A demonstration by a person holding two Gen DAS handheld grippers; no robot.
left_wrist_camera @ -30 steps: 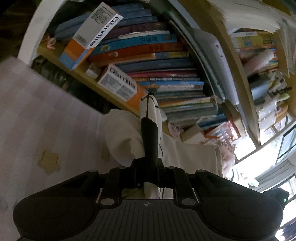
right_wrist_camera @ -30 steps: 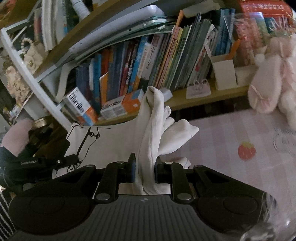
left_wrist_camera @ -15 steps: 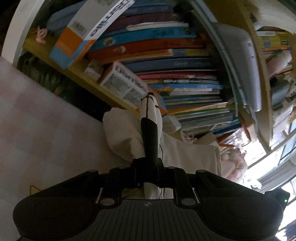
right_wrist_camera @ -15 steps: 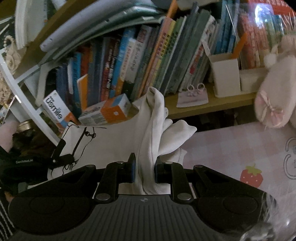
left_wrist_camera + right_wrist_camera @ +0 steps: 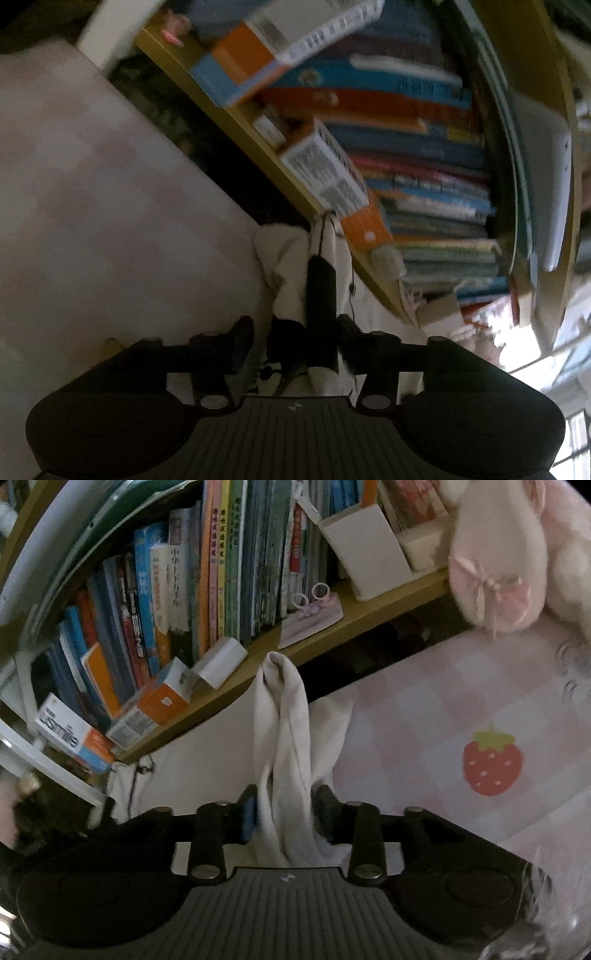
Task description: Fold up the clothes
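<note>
Here the ribbed black right gripper is opening, a bunched ridge of soft cream garment standing between its parted pads. The left gripper is opening too around a dark-trimmed fold. The cloth lies on the pink checked tablecloth, before the wooden bookshelf.

Motion blurs the book spines; plush toy cut off.
</note>
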